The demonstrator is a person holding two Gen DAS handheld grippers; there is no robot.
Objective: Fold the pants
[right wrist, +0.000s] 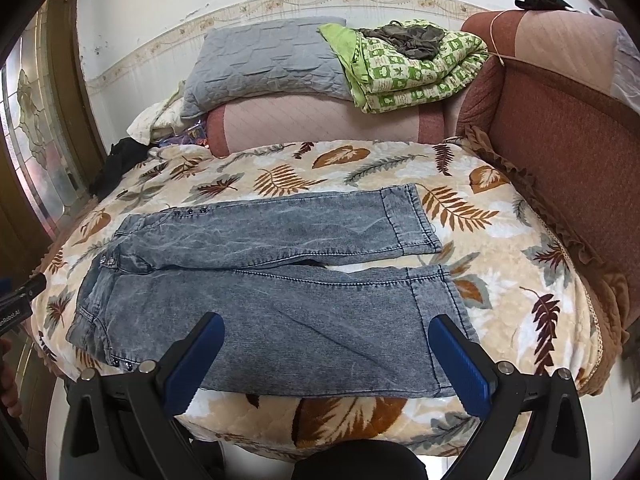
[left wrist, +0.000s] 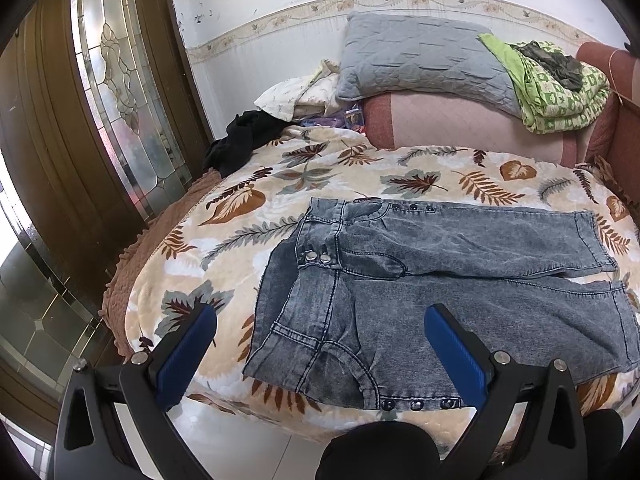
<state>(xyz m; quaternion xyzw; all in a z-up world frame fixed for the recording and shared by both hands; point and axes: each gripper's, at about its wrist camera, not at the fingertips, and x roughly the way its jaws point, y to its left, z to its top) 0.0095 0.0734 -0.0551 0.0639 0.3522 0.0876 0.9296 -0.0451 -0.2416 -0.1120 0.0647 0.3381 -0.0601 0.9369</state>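
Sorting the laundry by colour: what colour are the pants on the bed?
Faded blue-grey acid-wash denim pants, best seen in the right wrist view.

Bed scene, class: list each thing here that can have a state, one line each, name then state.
Jeans: unfolded, spread flat on the leaf-print blanket, legs side by side.
Jeans waist snaps: fastened, as far as shows.
Left tongs: open, holding nothing, above the waist end.
Right tongs: open, holding nothing, above the near leg.
Green quilt: folded, stacked on the bolster.
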